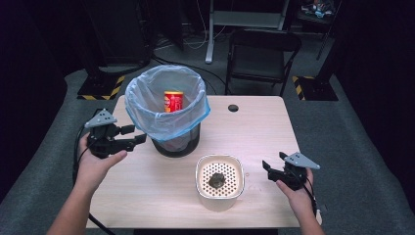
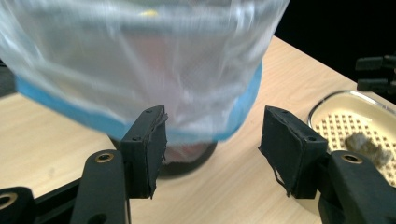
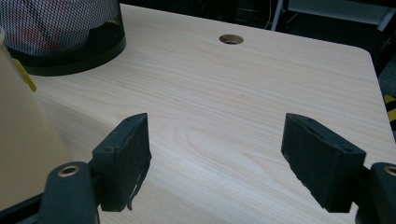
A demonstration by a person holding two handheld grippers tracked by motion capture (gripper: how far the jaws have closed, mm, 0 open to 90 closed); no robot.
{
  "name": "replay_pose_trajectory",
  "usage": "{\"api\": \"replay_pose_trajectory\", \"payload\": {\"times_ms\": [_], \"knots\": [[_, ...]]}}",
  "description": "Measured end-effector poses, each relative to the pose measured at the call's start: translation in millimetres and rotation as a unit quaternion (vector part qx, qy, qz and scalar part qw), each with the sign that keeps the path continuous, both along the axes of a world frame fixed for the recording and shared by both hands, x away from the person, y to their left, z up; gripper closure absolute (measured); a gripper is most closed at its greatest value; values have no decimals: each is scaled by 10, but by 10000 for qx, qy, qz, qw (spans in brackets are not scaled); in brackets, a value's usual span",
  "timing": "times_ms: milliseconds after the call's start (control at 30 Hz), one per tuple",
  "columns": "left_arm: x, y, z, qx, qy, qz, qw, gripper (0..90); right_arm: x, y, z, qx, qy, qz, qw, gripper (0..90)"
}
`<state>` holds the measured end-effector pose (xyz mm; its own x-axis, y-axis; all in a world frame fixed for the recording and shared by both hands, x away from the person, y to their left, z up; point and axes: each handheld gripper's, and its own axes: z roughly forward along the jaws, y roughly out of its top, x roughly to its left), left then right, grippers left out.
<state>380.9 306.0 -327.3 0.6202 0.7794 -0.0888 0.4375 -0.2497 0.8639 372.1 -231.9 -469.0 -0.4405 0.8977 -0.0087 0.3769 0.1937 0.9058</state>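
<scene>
Left to right, since the whole thing comes down to who's closest to what.

The left claw [image 1: 137,133] sits near the desk's [image 1: 254,132] left edge, pointing right at the bin [image 1: 176,144]. Its jaws are apart with nothing between the pads. In the left gripper view the bag's [image 2: 140,60] blue hem hangs just past the tips, close enough to look like it brushes the left pad, but I can't tell if it really touches. So the bag lies straight ahead of that claw and a bit above it.

The bin stands upright, towards the desk's far left. It's lined with the bag, and a red can [image 1: 173,101] is down inside.

Just in front of the bin, nearer the desk's front edge, is the cream basket [image 1: 219,157] with a dark lump [image 1: 216,180] on its perforated bottom. It's apart from the bin, not touching.

The right claw [image 1: 272,160] is to the right of the basket, near the desk's right edge. It's aimed back over bare wood, jaws wide apart and empty.

My guess is the lump is headed for the bin. The right claw is the nearer one to the basket, which lies to its left and side-on. The left claw is already lined up on the bag rim, so it looks like left steadies and right carries.
</scene>
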Motion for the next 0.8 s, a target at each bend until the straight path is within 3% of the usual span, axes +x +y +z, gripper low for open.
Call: {"api": "replay_pose_trajectory", "payload": {"times_ms": [200, 400, 600, 800], "knots": [[-23, 74, -359, -64, -55, 208, 9997, 380, 1, -4, -5, -32, 10, 22, 10000, 233], [-55, 95, -665, -79, -112, 264, 9996, 376, 1, 7, -13, -32, 37, 14, 10000, 233], [-72, 142, -962, -169, 21, 354, 9992, 375, 9, -2, -24, -68, 44, 19, 10000, 233], [-66, 205, -1281, 342, 43, 524, 9980, 360, 13, 6, -39, -89, 84, 9, 9999, 233]]}}
